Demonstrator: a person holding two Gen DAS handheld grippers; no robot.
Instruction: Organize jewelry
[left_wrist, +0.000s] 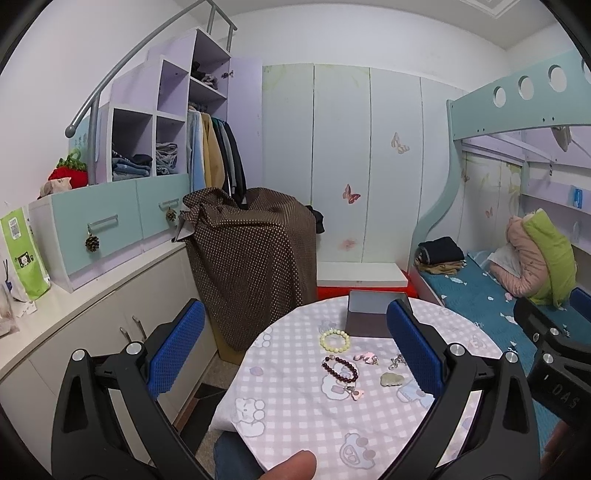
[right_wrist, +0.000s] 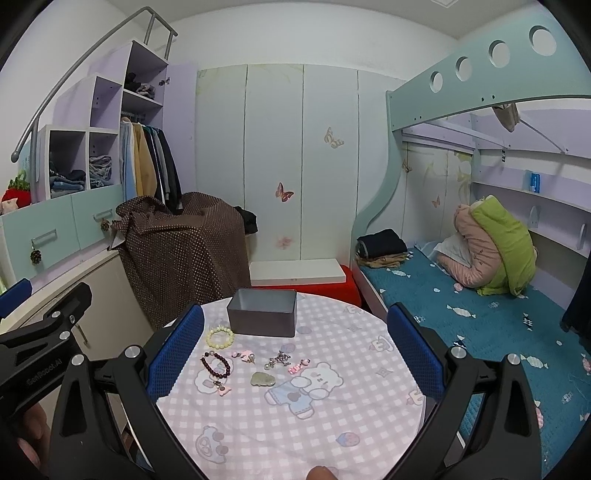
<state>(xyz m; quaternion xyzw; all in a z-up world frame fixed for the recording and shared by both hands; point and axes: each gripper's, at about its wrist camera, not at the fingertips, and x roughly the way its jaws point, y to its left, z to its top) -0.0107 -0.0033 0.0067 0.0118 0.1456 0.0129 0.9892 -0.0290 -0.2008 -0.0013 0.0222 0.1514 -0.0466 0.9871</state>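
Both claws wide open, empty, held back near table (right_wrist: 332, 424) edge | left (left_wrist: 295, 354), right (right_wrist: 295, 354) | jewelry (right_wrist: 255, 363) loose mid-table, near side of open box (right_wrist: 262, 319), ready for loading | small pieces probably charms

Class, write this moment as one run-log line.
stage: before first pick | left gripper: open, empty | right gripper: open, empty | jewelry: on table | grey box: open, nothing visible inside

Both wrist views look forward, near round table (left_wrist: 295, 406); share tabletop.
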